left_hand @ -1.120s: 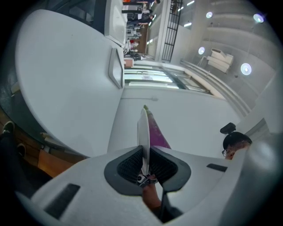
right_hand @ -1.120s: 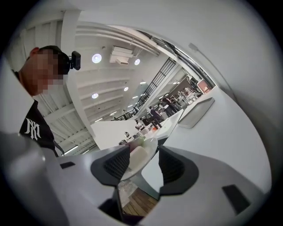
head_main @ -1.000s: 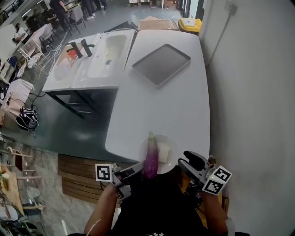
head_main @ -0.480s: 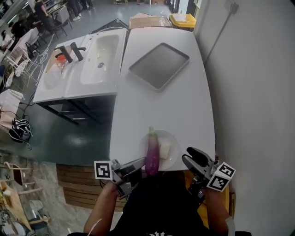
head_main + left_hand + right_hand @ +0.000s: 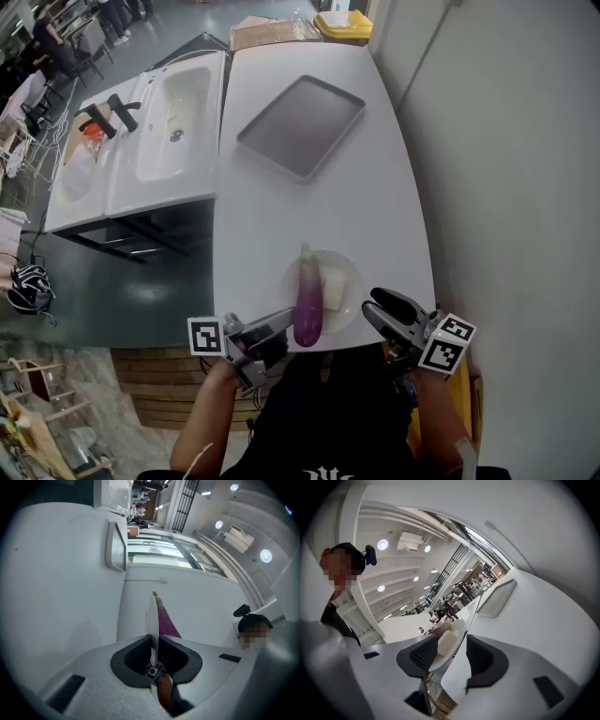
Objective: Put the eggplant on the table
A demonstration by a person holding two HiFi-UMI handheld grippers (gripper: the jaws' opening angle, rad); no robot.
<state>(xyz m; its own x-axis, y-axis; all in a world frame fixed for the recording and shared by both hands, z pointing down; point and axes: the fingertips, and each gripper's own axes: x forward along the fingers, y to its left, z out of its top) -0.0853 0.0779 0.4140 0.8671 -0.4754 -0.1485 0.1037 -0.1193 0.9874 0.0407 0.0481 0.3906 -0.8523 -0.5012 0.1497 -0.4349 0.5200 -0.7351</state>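
A long purple eggplant (image 5: pixel 307 305) lies on a round white plate (image 5: pixel 349 270) at the near edge of the white table (image 5: pixel 375 187), its thick end hanging over the plate's near rim. A pale block (image 5: pixel 334 288) sits next to it. My left gripper (image 5: pixel 274 331) is shut on the plate's near-left rim; in the left gripper view the rim (image 5: pixel 151 620) runs thin between the jaws, with the eggplant (image 5: pixel 166 623) behind it. My right gripper (image 5: pixel 377 310) stands open at the plate's right rim; the plate (image 5: pixel 449 654) and block (image 5: pixel 447 642) show between its jaws.
A grey tray (image 5: pixel 300 126) lies at the far middle of the table. A white sink unit (image 5: pixel 159 122) with black taps adjoins the table on the left. A wall runs close along the right. Cardboard boxes and a yellow bin (image 5: pixel 343 23) stand beyond the far end.
The head view has shifted, so the table sits higher and further left. The right gripper has come slightly closer to the plate's rim. The left gripper keeps its hold on the plate.
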